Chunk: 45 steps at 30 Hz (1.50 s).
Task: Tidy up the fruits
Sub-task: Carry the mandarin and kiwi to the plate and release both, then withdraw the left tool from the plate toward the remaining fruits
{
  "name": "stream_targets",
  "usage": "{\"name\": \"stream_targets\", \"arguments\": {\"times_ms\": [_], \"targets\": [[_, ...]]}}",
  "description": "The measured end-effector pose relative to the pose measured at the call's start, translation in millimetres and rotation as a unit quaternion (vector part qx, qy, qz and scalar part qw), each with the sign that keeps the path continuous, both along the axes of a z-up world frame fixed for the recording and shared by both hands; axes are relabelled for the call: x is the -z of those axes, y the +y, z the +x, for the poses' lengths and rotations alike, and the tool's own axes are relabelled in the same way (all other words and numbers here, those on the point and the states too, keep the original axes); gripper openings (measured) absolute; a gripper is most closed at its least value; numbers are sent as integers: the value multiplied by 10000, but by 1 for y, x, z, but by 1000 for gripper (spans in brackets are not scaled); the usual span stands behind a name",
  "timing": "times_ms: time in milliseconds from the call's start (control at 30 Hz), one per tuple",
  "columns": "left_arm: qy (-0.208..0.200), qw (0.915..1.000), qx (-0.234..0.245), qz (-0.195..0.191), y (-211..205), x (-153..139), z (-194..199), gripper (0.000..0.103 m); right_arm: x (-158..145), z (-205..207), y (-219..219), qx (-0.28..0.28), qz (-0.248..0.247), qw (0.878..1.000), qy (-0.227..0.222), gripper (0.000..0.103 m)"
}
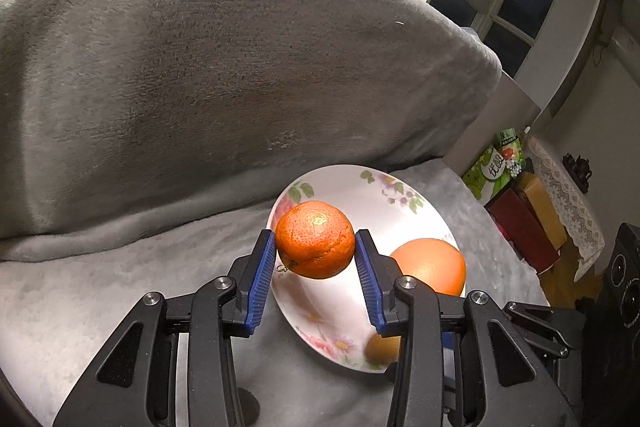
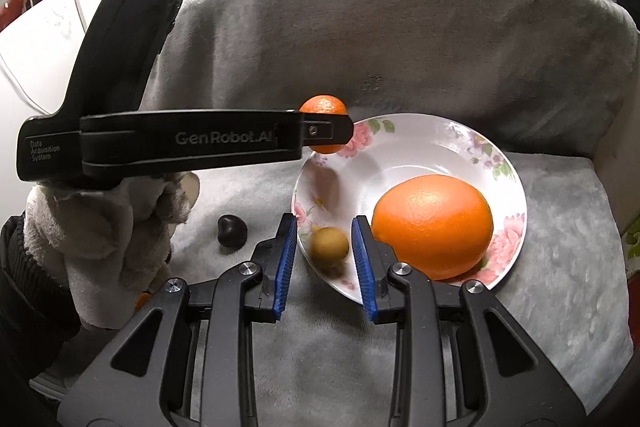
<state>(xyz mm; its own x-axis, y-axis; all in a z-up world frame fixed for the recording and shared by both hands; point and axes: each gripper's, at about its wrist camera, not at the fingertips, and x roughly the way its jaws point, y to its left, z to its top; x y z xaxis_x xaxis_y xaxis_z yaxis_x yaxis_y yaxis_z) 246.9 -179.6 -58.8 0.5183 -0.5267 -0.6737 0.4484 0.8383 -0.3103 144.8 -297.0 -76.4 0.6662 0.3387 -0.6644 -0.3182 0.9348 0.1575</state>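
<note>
Left wrist view: left gripper (image 1: 315, 251) has its jaws closed on a mandarin (image 1: 315, 245), blue pads pressing both flanks. The fruit hangs clear above the near-left rim of the floral plate (image 1: 400, 211). Its pale end faces up toward the camera and a stem stub sits low on the left, so the stem axis looks tilted off vertical; the body is slightly squat. Behind the right finger a large orange (image 1: 430, 265) rests on the plate, and a small brownish fruit (image 1: 380, 349) shows blurred under that finger. The plate lies on a grey plush blanket (image 1: 200, 67) draped over a seat.

Right wrist view: right gripper (image 2: 324, 247) has its jaws narrow, with the small brownish fruit between the pads at the plate's near-left rim (too blurred to tell whether the pads touch it). The large orange lies just right of the right finger, long axis roughly left-right. This view alone shows the left gripper side-on, the gloved hand (image 2: 108, 227) holding it, and a dark heart-shaped object (image 2: 232, 230) on the blanket left of the plate. The mandarin is mostly hidden behind the finger here.
</note>
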Motion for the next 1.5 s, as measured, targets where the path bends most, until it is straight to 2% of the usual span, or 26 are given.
{"name": "stream_targets", "arguments": {"times_ms": [33, 133, 200, 267, 333, 400, 467, 533, 633, 1067, 1500], "targets": [[1, 10000, 7, 1, 0, 0, 1, 40, 0, 0, 0, -4, 0, 10000, 2, 32], [-60, 10000, -17, -35, 0, -2, 0, 50, 0, -3, -2, 21, 39, 10000, -38, 59], [-94, 9999, -2, -95, 0, -5, 0, 55, -2, -6, -3, 8, 81, 9999, -102, 61], [-150, 9998, -7, -100, 0, -8, 0, 70, -3, -8, -3, 9, 67, 9999, -123, 61], [-191, 9998, -23, -112, -1, -11, -1, 71, -4, -10, -4, -1, 70, 9999, -140, 64], [-192, 9998, -41, -95, -1, -12, -2, 73, -6, -11, -4, -4, 74, 9998, -172, 73], [-152, 9998, -82, -68, -1, -13, -2, 81, -7, -15, -5, 18, 97, 9997, -220, 78], [-106, 9999, -113, -52, -2, -13, -1, 81, -8, -17, -6, 14, 137, 9996, -235, 79], [-4, 9999, -172, -3, -1, -11, 0, 81, -9, -20, -8, 51, 157, 9995, -270, 89], [-165, 9994, -310, -47, 16, -28, -14, 81, -21, -27, -3, -11, 164, 9992, -375, 91], [-493, 9965, -654, -173, 65, -53, -44, 81, -32, -48, 16, -327, 143, 9986, -397, 91]]}}
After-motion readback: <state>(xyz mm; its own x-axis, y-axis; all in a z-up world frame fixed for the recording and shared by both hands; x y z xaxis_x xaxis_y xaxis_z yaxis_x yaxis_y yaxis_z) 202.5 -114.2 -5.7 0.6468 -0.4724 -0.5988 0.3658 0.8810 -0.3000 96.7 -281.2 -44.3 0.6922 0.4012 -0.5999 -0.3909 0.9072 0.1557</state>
